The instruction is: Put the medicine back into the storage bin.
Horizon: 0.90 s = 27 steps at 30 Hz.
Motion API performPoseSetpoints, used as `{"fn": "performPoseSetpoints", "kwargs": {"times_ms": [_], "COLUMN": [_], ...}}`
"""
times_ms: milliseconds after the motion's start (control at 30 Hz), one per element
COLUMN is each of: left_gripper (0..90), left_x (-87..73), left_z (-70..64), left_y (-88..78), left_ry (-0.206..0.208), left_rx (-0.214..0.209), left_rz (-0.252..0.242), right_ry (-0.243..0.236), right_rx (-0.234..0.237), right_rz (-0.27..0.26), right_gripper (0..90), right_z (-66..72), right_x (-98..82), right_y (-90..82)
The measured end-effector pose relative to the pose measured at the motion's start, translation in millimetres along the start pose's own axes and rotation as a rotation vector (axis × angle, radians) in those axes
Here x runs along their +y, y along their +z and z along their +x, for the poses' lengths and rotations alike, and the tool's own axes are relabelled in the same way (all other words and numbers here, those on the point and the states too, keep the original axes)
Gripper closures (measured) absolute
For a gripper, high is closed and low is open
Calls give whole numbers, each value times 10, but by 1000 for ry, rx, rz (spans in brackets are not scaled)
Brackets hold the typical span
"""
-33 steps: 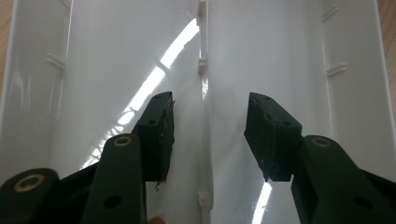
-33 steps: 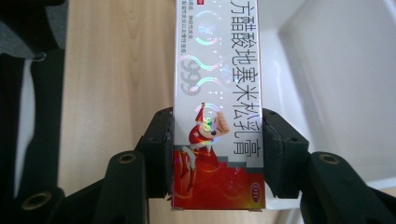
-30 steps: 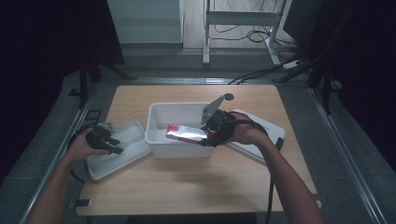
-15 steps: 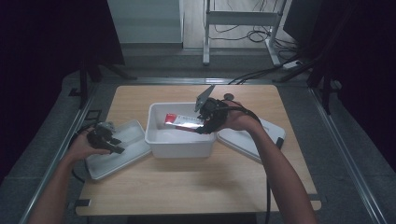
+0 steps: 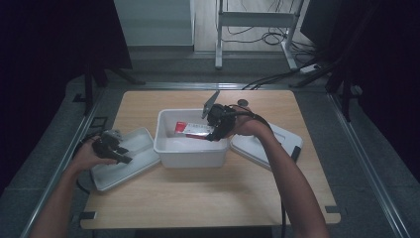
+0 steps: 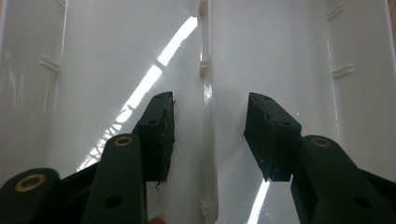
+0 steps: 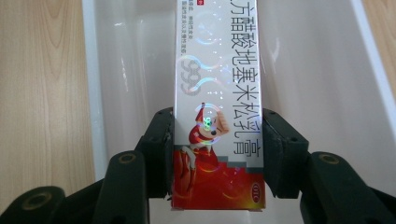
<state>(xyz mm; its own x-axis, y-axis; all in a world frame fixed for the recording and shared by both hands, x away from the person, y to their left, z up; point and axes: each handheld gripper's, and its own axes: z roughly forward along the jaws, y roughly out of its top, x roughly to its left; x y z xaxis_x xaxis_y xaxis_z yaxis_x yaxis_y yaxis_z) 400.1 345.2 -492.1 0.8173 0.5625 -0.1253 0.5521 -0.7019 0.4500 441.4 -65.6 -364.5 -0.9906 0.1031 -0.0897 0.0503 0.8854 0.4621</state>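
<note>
Box (image 7: 218, 107) lies lengthwise along the bin (image 7: 317, 70), red end in right gripper (image 7: 217, 154).

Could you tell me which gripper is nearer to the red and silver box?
Right: the right gripper clamps the box over the white bin; the left gripper rests apart over the lid.

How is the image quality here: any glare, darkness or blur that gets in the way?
High view: dim, surroundings nearly black, the table lit, the boxed item soft. Left gripper view: bright streaks of glare on the glossy white tray. Right gripper view: sharp; the printed box between the right gripper pads has a holographic sheen, text readable.
</note>
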Motion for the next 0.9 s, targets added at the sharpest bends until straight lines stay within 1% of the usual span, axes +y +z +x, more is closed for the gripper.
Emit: {"fn": "performPoseSetpoints", "kwargs": {"times_ms": [233,267,333,367,667,700,733,900], "left_gripper": [528,528,528,528,528,528,528,528], "left_x": [1,4,5,3,-5,-5,-6,-5], "left_z": [0,0,0,1,10,10,11,12], "left_y": [-3,-8,-11,-13,-24,-24,-22,-15], "left_ry": [3,4,3,4,2,2,2,3], "left_rx": [1,-1,1,4,5,5,5,5], "left_rz": [0,-3,-4,-7,-7,-7,-6,-4], "right_ry": [-12,-18,-17,-19,-35,-35,-36,-43], "right_rx": [5,10,12,16,29,29,35,38], "right_rz": [28,39,44,56,120,120,138,152], "right_gripper": [510,510,510,509,509,509,509,509], "right_z": [-7,-11,-11,-15,-39,-39,-40,-30], "right_x": [49,71,75,82,55,55,42,32], "right_y": [102,158,168,218,342,342,374,411]}}
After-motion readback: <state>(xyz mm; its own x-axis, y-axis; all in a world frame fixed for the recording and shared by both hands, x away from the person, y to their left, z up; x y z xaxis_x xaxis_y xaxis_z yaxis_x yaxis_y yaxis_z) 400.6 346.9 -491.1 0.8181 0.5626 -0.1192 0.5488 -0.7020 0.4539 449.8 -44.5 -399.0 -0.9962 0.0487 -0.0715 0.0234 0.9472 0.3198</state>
